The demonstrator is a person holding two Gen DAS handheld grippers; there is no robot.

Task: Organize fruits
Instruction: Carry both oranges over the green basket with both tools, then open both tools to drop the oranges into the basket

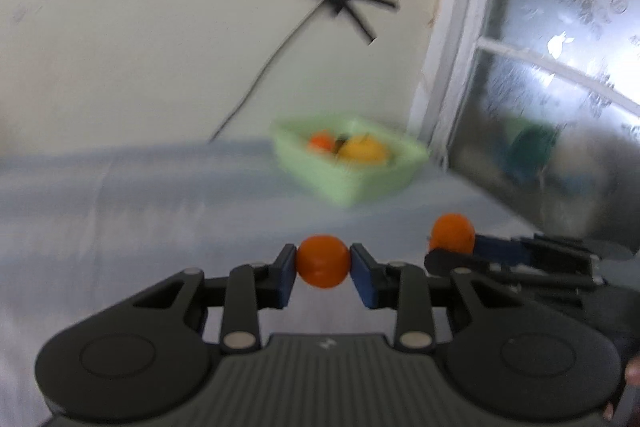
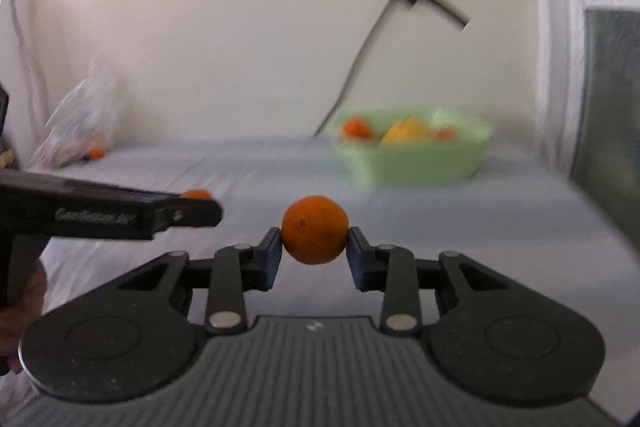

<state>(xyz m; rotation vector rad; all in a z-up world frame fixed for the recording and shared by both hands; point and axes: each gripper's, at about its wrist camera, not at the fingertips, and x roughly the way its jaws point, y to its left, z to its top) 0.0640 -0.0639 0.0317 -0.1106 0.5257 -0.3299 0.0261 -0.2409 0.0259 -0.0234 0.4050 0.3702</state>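
My left gripper [image 1: 323,263] is shut on a small orange fruit [image 1: 323,261], held above the pale blue tabletop [image 1: 160,211]. My right gripper [image 2: 315,245] is shut on a slightly larger orange fruit [image 2: 315,229]. In the left wrist view the right gripper [image 1: 452,247] shows at the right with its orange [image 1: 452,231]. In the right wrist view the left gripper [image 2: 200,209] reaches in from the left, its orange [image 2: 196,194] mostly hidden. A light green basket [image 1: 372,183] [image 2: 416,163] stands far ahead by the wall, holding a yellow fruit [image 1: 362,149] [image 2: 410,129] and small oranges [image 2: 356,127].
A clear plastic bag [image 2: 80,115] with a small orange [image 2: 95,153] beside it lies at the table's far left. A cream wall with black tape and a dark cable [image 1: 256,83] rises behind. A frosted glass door [image 1: 560,67] stands at the right.
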